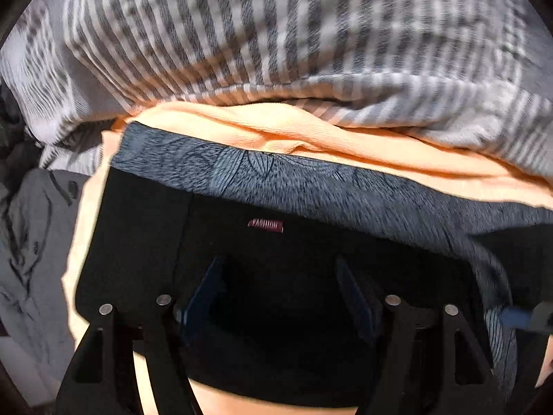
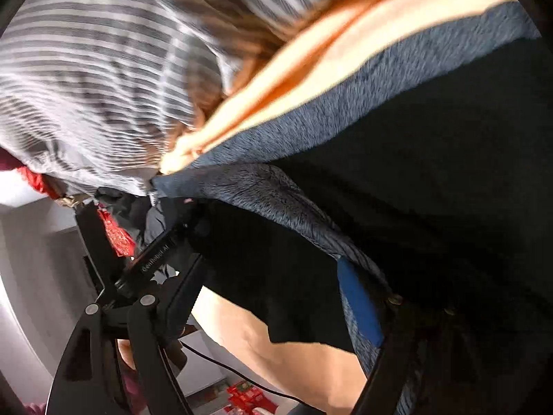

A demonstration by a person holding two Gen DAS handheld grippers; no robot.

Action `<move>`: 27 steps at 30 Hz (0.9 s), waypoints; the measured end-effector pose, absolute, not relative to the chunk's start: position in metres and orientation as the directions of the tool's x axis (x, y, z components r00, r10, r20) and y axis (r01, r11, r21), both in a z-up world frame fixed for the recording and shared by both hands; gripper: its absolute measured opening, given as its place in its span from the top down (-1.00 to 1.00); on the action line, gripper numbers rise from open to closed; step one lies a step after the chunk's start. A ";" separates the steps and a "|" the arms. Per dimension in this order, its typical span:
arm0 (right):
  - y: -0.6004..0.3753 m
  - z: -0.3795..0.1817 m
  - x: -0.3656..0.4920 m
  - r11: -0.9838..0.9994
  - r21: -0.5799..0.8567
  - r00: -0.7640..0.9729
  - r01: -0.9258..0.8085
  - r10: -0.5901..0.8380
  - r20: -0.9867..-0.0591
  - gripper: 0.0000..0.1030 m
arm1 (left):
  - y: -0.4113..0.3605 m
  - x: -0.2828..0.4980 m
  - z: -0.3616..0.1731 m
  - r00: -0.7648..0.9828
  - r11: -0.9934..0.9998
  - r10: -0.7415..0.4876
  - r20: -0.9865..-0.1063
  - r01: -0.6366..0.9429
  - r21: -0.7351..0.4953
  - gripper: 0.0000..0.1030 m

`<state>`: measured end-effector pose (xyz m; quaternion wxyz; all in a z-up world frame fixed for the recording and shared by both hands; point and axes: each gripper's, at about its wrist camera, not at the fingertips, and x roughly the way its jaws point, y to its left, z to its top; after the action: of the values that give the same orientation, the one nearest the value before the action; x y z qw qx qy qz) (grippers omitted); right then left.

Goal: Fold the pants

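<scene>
The black pants (image 1: 145, 228) lie folded on a peach sheet (image 1: 221, 128), with a small red "FASHION" label (image 1: 265, 226) showing. A blue-grey patterned fabric (image 1: 242, 176) lies along their far edge. My left gripper (image 1: 280, 297) is open, its blue-padded fingers (image 1: 202, 297) spread over the black cloth and gripping nothing. In the right wrist view the black pants (image 2: 432, 173) and the blue-grey fabric (image 2: 276, 190) fill the right side. My right gripper (image 2: 276, 297) is open; its blue-padded right finger (image 2: 359, 304) lies against the fabric. The left gripper (image 2: 155, 252) shows beyond it.
A grey-and-white striped duvet (image 1: 242, 27) is bunched up behind the pants. A grey garment (image 1: 31, 242) lies at the left. In the right wrist view the duvet (image 2: 86, 79) is at the upper left, with red items (image 2: 117, 235) and a pale floor below.
</scene>
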<state>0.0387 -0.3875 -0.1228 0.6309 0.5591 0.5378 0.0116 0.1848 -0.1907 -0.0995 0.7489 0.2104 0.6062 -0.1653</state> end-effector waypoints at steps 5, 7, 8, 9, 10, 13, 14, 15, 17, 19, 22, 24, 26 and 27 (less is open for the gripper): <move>-0.397 -0.094 -0.007 0.385 0.716 0.457 0.582 0.573 -0.680 -0.83 | -0.199 0.144 -0.075 0.197 0.816 -0.006 -0.980 0.568 0.109 -0.38; -0.400 -0.086 -0.035 0.387 0.694 0.460 0.607 0.541 -0.704 -0.83 | -0.204 0.120 -0.069 0.165 0.792 -0.025 -0.986 0.605 0.082 -0.38; -0.406 -0.080 -0.055 0.388 0.683 0.461 0.619 0.524 -0.716 -0.83 | -0.210 0.104 -0.065 0.142 0.770 -0.045 -0.989 0.635 0.056 -0.38; -0.405 -0.076 -0.072 0.392 0.671 0.462 0.629 0.505 -0.729 -0.83 | -0.225 0.090 -0.065 0.133 0.753 -0.059 -0.989 0.657 0.043 -0.38; -0.397 -0.072 -0.087 0.400 0.655 0.464 0.641 0.478 -0.746 -0.83 | -0.234 0.074 -0.063 0.125 0.732 -0.076 -0.989 0.681 0.030 -0.38; -0.389 -0.056 -0.158 0.400 0.595 0.456 0.697 0.392 -0.799 -0.83 | -0.257 0.027 -0.069 0.042 0.649 -0.133 -0.990 0.759 -0.055 -0.38; -0.385 -0.053 -0.182 0.389 0.575 0.453 0.720 0.364 -0.814 -0.83 | -0.260 0.019 -0.072 0.030 0.634 -0.136 -0.990 0.771 -0.064 -0.38; -0.382 -0.052 -0.208 0.371 0.553 0.449 0.746 0.333 -0.829 -0.83 | -0.266 0.003 -0.075 0.018 0.614 -0.134 -0.991 0.787 -0.068 -0.38; -0.371 -0.055 -0.259 0.303 0.502 0.427 0.810 0.282 -0.859 -0.83 | -0.274 -0.022 -0.076 -0.022 0.578 -0.161 -0.987 0.808 -0.112 -0.38; -0.363 -0.059 -0.303 0.233 0.441 0.389 0.867 0.236 -0.890 -0.83 | -0.281 -0.046 -0.072 -0.029 0.540 -0.168 -0.985 0.833 -0.117 -0.38; -0.354 -0.063 -0.357 0.161 0.382 0.353 0.910 0.182 -0.918 -0.83 | -0.280 -0.057 -0.071 -0.013 0.505 -0.167 -0.986 0.858 -0.096 -0.38; -0.350 -0.065 -0.375 0.147 0.350 0.326 0.925 0.167 -0.931 -0.83 | -0.274 -0.049 -0.069 0.015 0.488 -0.181 -0.983 0.869 -0.076 -0.38; -0.351 -0.070 -0.389 0.159 0.319 0.297 0.934 0.151 -0.943 -0.83 | -0.271 -0.046 -0.068 0.044 0.477 -0.166 -0.985 0.878 -0.041 -0.38; -0.352 -0.074 -0.394 0.159 0.318 0.296 0.934 0.151 -0.943 -0.83 | -0.269 -0.046 -0.069 0.045 0.472 -0.163 -0.986 0.881 -0.038 -0.38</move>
<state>-0.3940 -0.3516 -0.0739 0.5833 0.5546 0.4894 -0.3357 -0.0462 -0.2690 -0.0685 0.6485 0.3195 0.5615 -0.4025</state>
